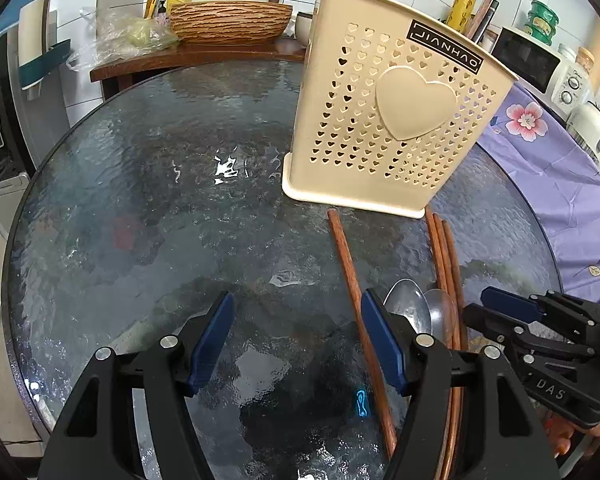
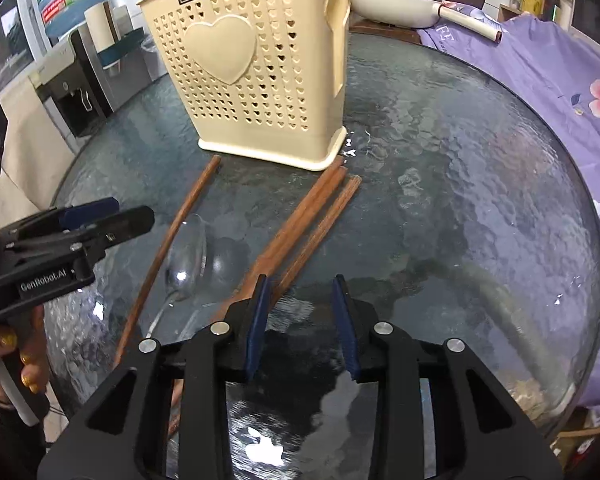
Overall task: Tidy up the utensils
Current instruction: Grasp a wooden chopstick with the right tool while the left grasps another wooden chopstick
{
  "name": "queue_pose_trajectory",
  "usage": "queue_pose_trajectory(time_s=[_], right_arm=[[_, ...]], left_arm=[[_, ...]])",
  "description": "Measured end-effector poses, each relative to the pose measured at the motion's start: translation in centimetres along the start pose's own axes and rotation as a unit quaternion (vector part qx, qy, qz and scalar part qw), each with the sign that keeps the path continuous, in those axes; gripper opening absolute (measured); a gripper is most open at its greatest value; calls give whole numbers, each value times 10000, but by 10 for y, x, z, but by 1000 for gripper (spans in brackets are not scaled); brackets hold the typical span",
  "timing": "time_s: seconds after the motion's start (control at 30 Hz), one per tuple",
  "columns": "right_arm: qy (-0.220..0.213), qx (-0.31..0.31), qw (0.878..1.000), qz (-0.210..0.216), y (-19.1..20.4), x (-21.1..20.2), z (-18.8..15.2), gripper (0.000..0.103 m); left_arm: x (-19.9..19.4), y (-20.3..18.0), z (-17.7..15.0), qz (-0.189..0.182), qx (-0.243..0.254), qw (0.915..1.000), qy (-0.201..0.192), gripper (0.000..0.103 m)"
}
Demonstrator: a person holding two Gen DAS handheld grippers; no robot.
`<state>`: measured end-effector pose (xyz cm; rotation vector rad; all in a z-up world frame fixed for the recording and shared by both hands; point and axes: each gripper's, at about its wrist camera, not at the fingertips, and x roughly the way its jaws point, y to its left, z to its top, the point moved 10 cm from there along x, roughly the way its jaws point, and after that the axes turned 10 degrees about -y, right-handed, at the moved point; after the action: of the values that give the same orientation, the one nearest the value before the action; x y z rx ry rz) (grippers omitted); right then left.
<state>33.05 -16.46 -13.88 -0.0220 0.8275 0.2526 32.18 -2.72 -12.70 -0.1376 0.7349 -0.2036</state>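
Four wooden chopsticks point(image 2: 300, 220) and two metal spoons point(image 2: 188, 256) lie on the glass table point(image 1: 140, 200) before the cream perforated utensil holder point(image 2: 252, 80), none stowed yet by my reckoning, left gripper point(image 1: 296, 344) and right gripper point(image 2: 300, 320) both agape and empty.
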Motion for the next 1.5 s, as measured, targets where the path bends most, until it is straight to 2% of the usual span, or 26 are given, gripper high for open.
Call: queue_pose_trajectory(time_s=[0.07,0.2,0.4,0.47,0.57,0.73,0.87,1.1,1.3,1.37,1.5], right_arm=[[40,-3,10000,-74,-9,-1,0,32],[74,618,9975,334,-19,0,0,32],[-138,1049,9939,305,-26,5,13,32],[-124,1071,9940,207,-26,9,17,27],[-56,1121,9936,110,-27,17,20,26],[-8,948,9953,-170,-24,25,27,24],[67,421,9975,-572,-18,34,33,19],[134,196,9981,-567,-21,34,33,15],[176,169,9983,-532,-29,40,39,15],[180,171,9982,-545,-31,43,41,15],[135,110,9984,-542,-30,48,46,15]], left_arm=[[1,1,0,1,-13,10000,11,63],[3,1,0,4,-41,10000,11,63],[5,2,8,42,-55,10000,-36,63],[8,1,11,61,-44,10000,-42,59],[14,0,13,96,10,10000,9,55],[25,-2,17,135,48,9999,89,52],[32,-7,20,156,158,9997,129,49],[44,-13,24,322,408,9984,224,45],[50,-19,25,478,712,9958,324,35],[50,-23,24,518,867,9942,380,24],[51,-32,22,476,1101,9918,440,13]])
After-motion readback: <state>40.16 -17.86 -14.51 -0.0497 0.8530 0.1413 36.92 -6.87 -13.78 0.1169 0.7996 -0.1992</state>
